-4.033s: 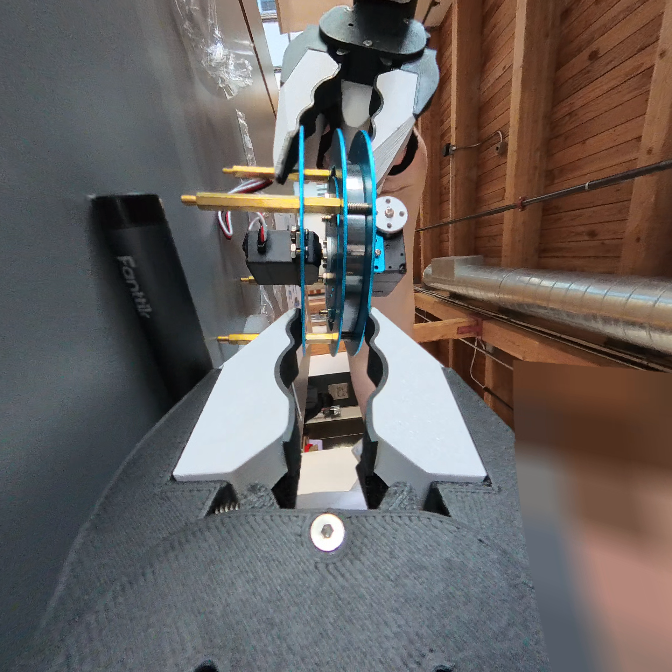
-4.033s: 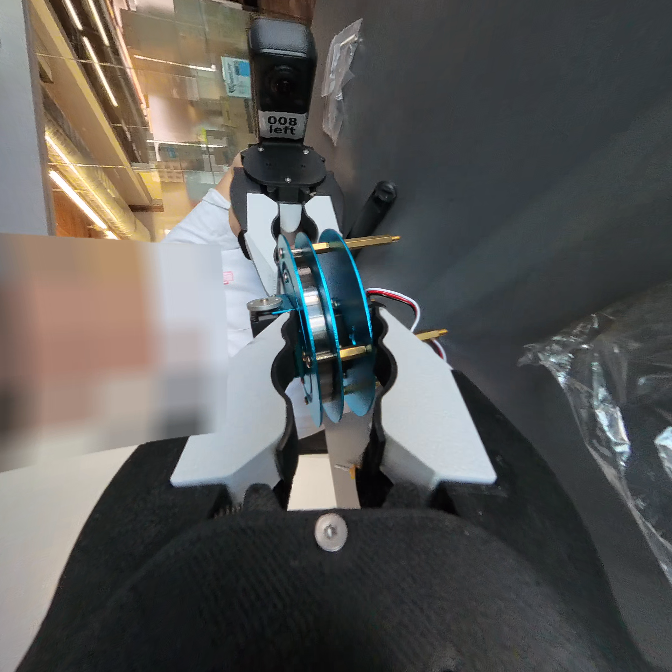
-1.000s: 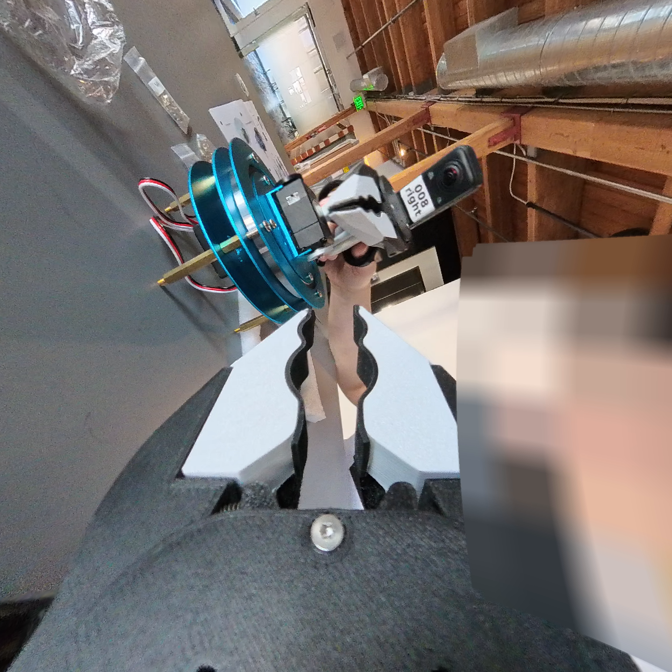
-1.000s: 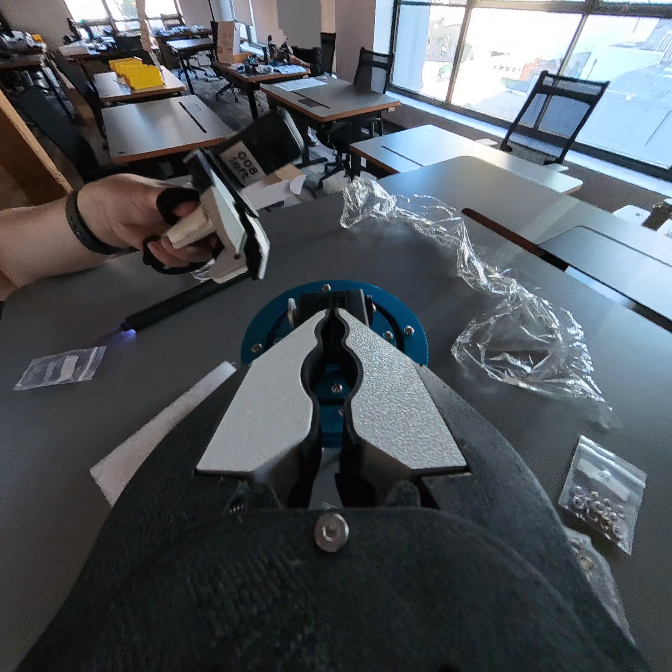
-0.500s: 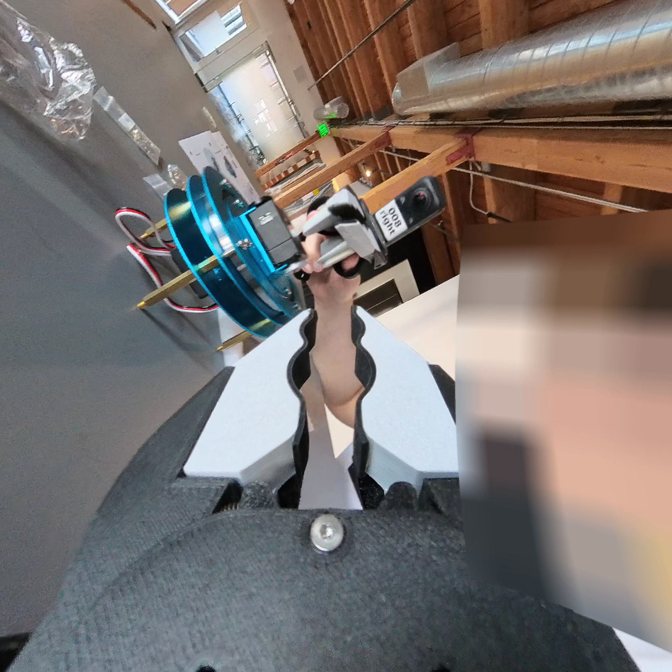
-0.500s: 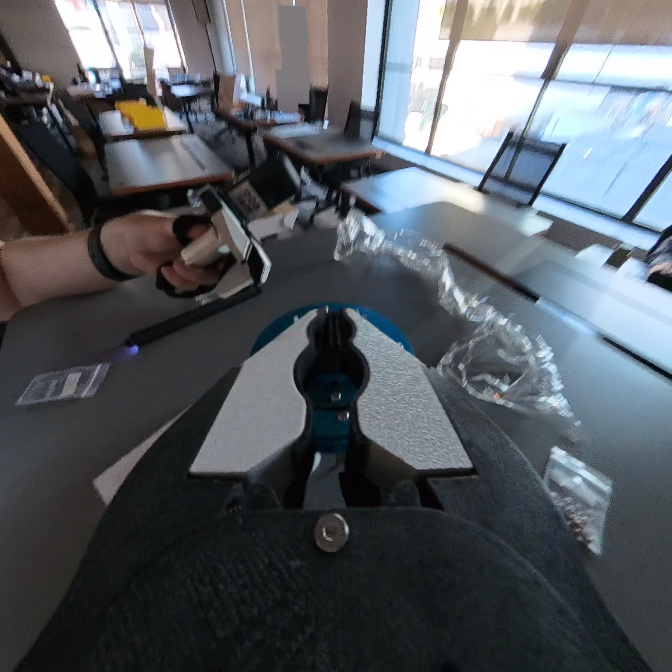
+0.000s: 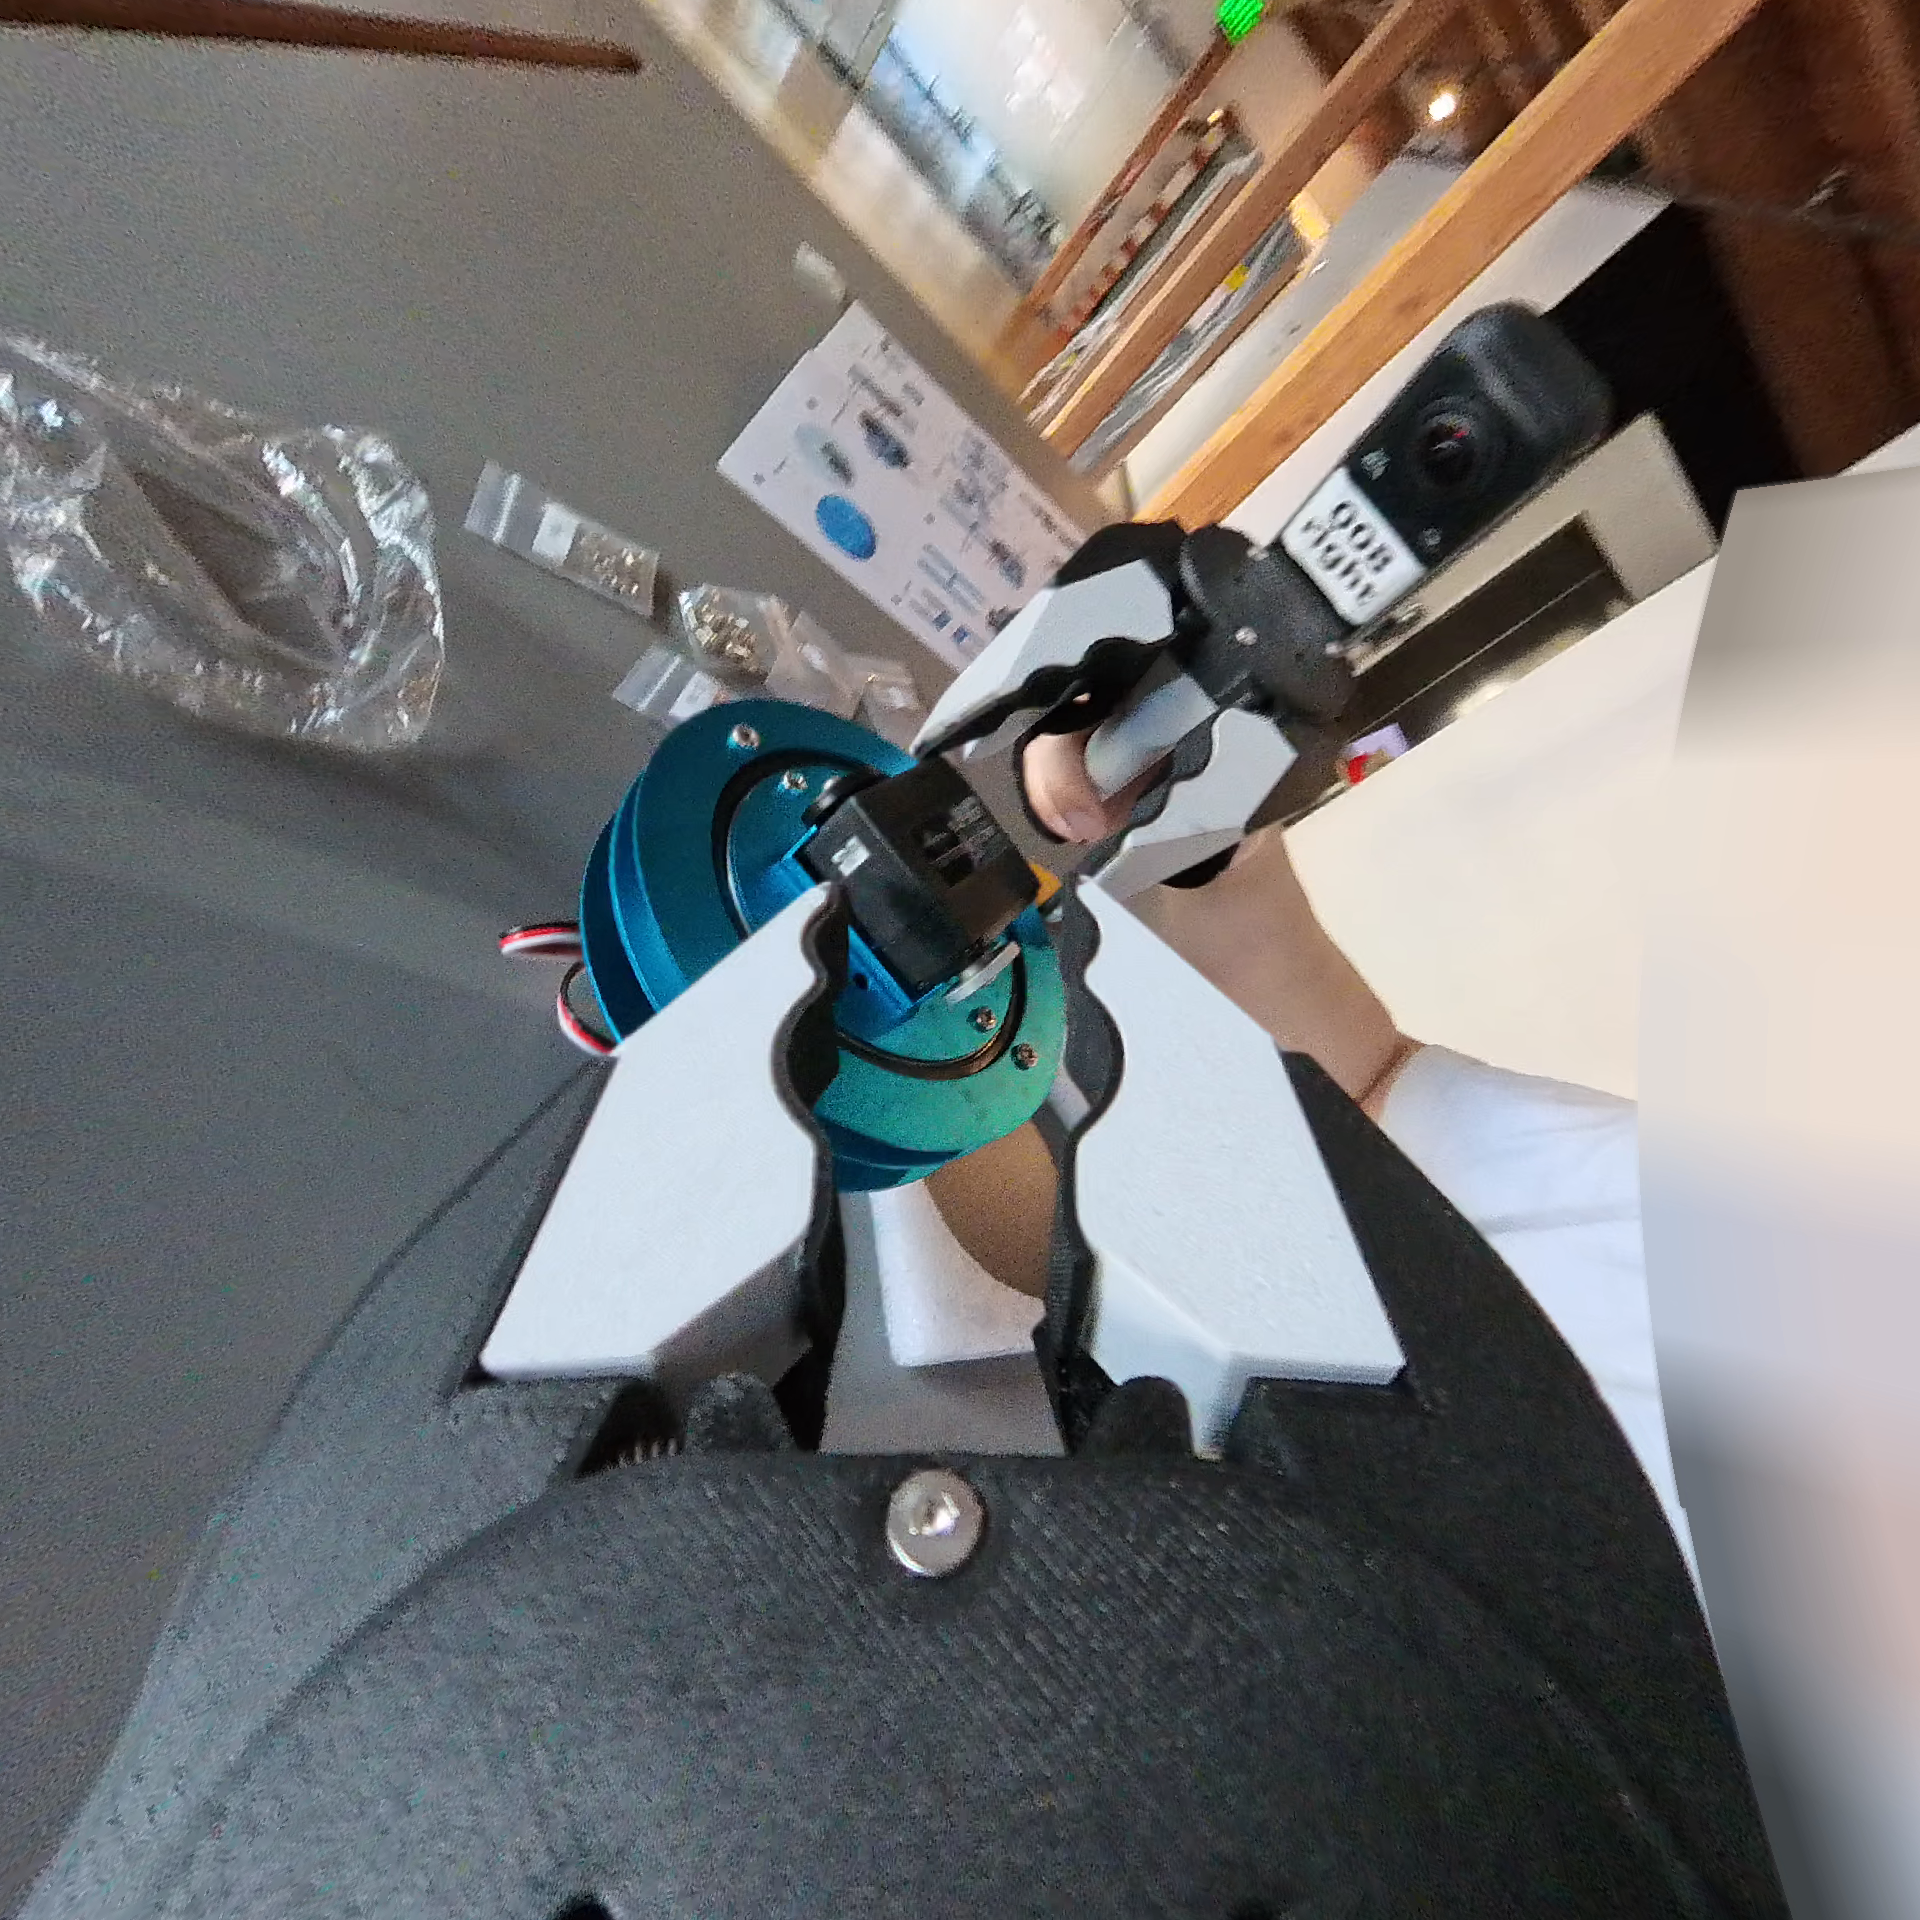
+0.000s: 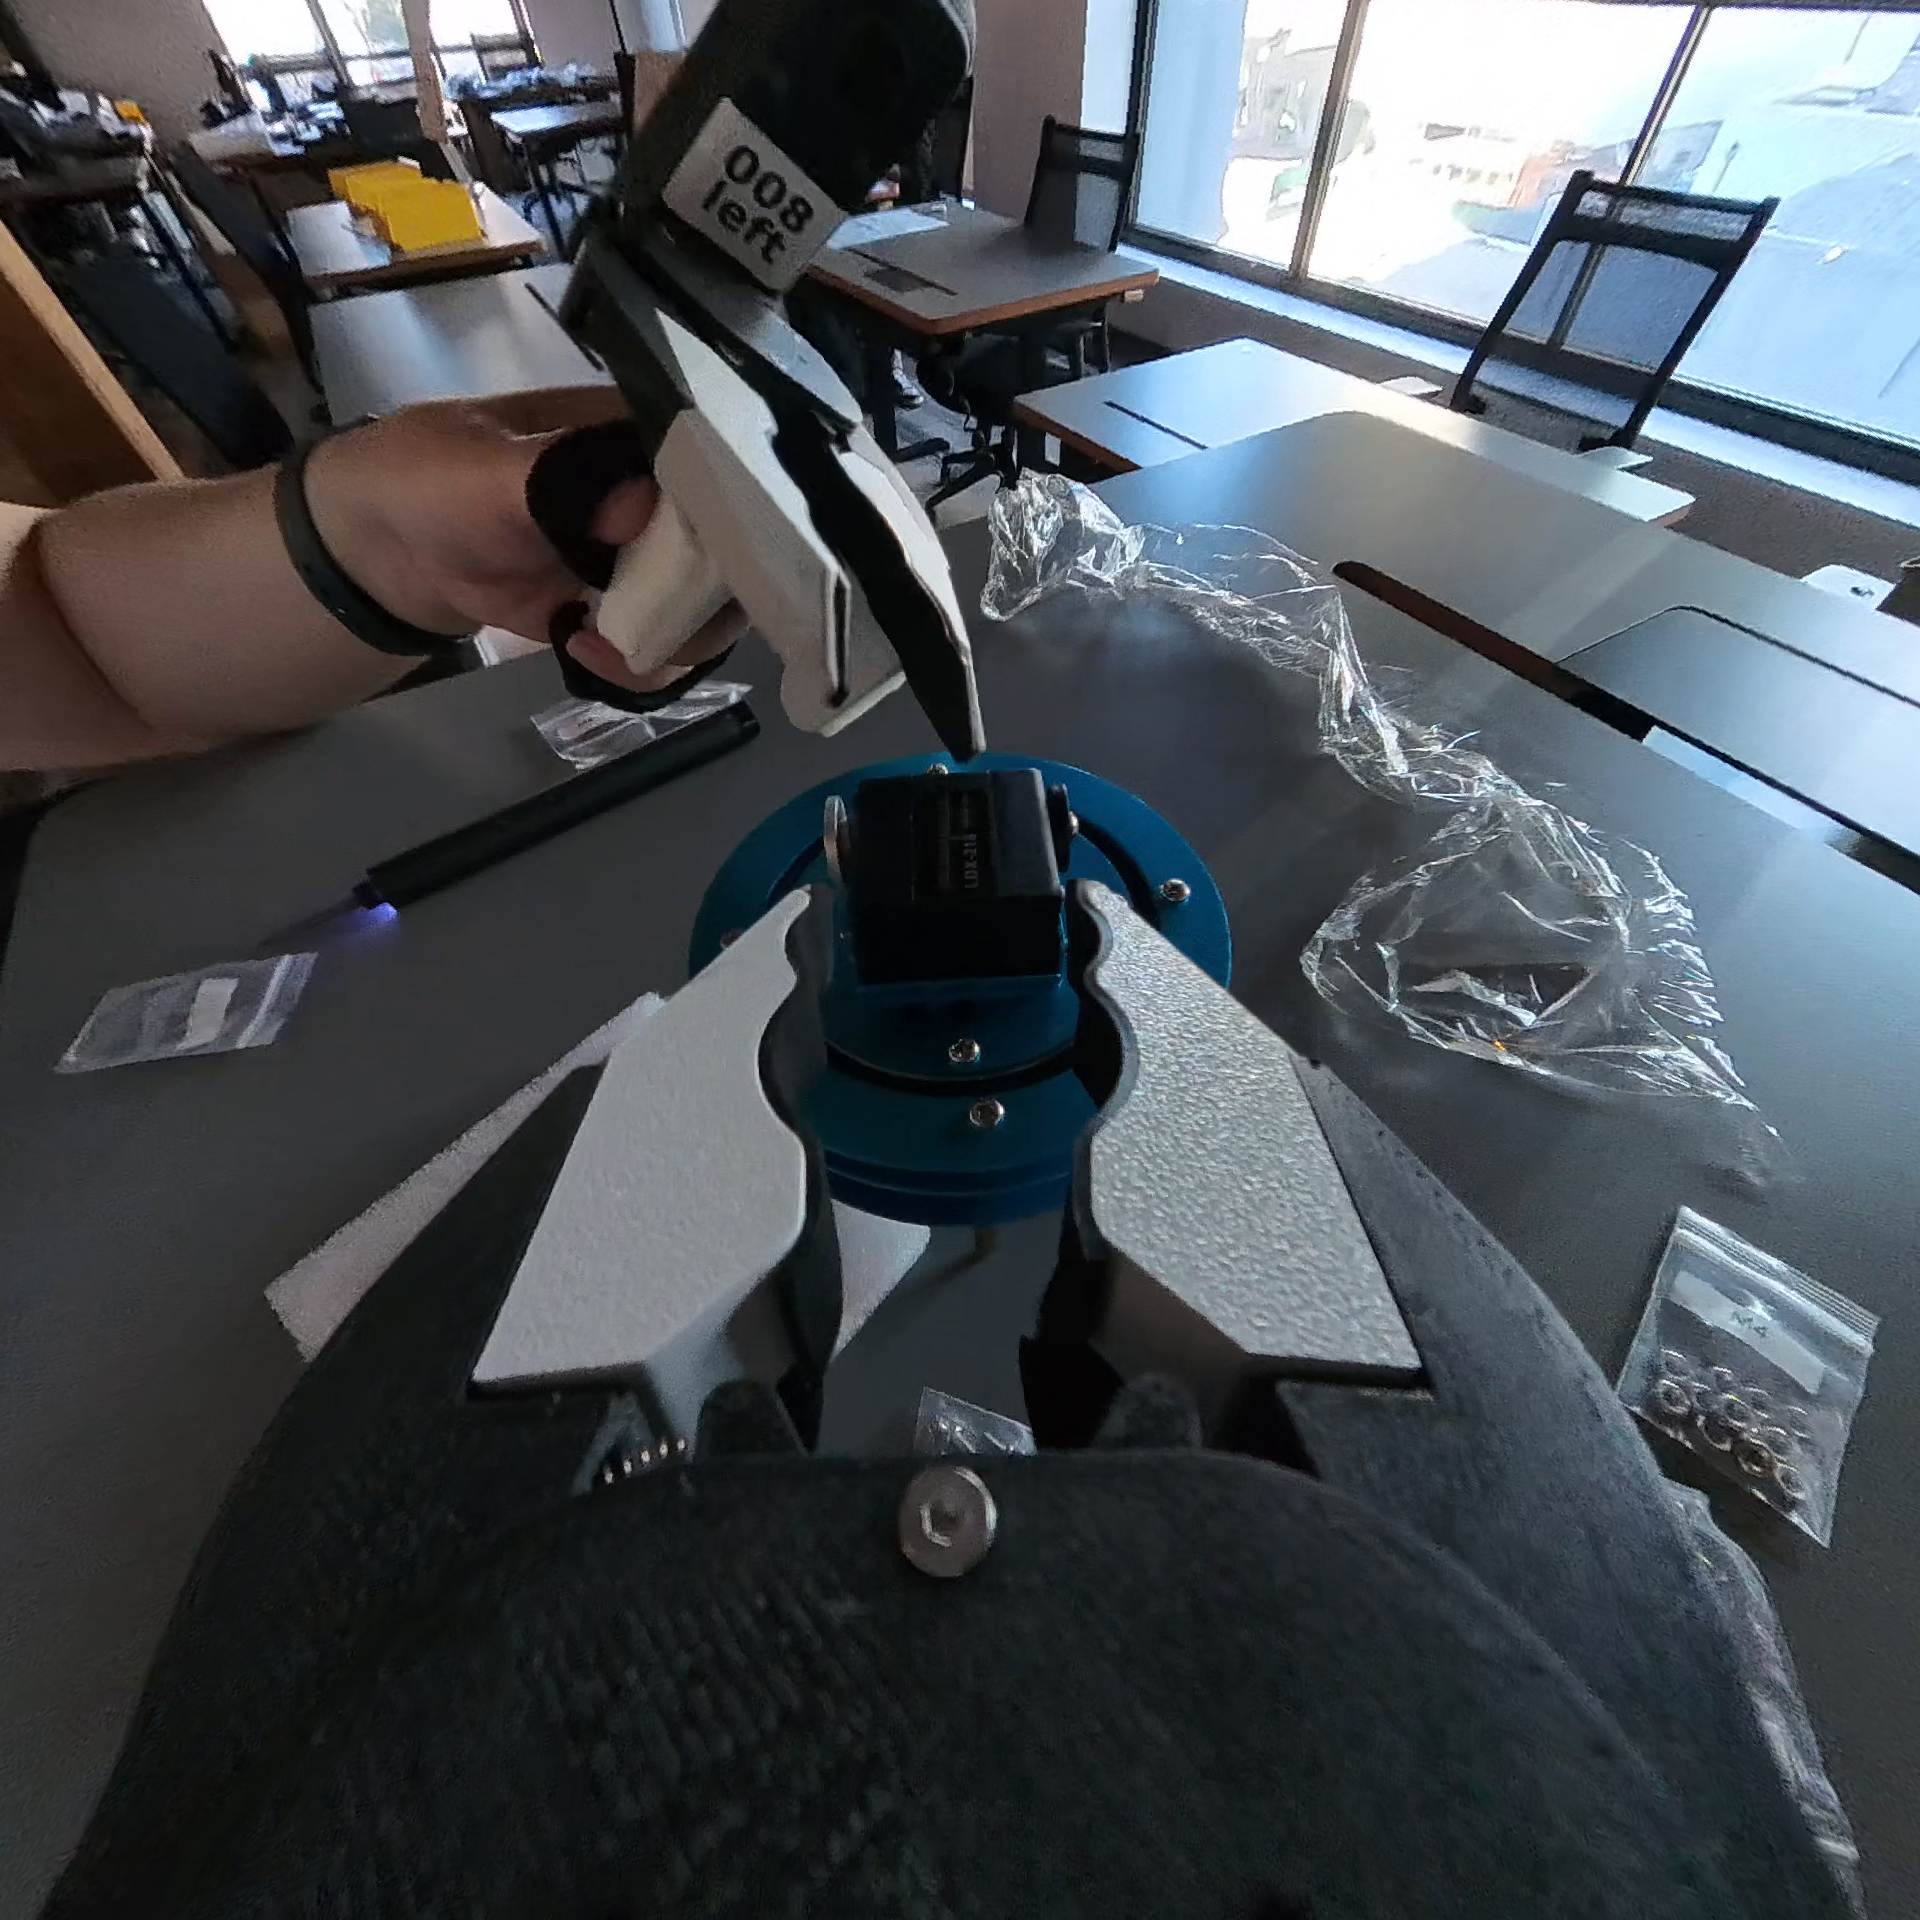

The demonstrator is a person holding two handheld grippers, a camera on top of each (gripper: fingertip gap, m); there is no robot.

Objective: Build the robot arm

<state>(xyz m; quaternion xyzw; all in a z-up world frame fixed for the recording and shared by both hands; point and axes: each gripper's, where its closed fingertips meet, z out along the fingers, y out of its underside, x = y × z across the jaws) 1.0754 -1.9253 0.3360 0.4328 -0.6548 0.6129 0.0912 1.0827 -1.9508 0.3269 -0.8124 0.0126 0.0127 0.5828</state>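
Note:
A blue stacked-disc assembly (image 8: 935, 1132) with a black servo (image 8: 956, 883) on top stands on the grey table (image 8: 312, 1122). My right gripper (image 8: 940, 899) is open, with a finger on each side of the servo and a small gap to it. My left gripper (image 7: 951, 904) is open and empty just above the assembly (image 7: 665, 914) and its servo (image 7: 925, 873). In the right wrist view the left gripper (image 8: 961, 743) points down with its tip at the servo's top edge. In the left wrist view the right gripper (image 7: 1003, 816) stands open behind the servo.
Crumpled clear plastic wrap (image 8: 1455, 935) lies right of the assembly. A bag of nuts (image 8: 1745, 1403) lies at the near right. A black pen-shaped tool (image 8: 561, 810) and a small bag (image 8: 187, 1013) lie left. White foam (image 8: 416, 1247) lies beside the assembly. A printed sheet (image 7: 894, 488) lies farther back. My left and right fingertips are right by each other.
Both grippers held the assembly in the air, then the left let go. The right set it down on the table and opened. The left gripper has moved in close above the servo.

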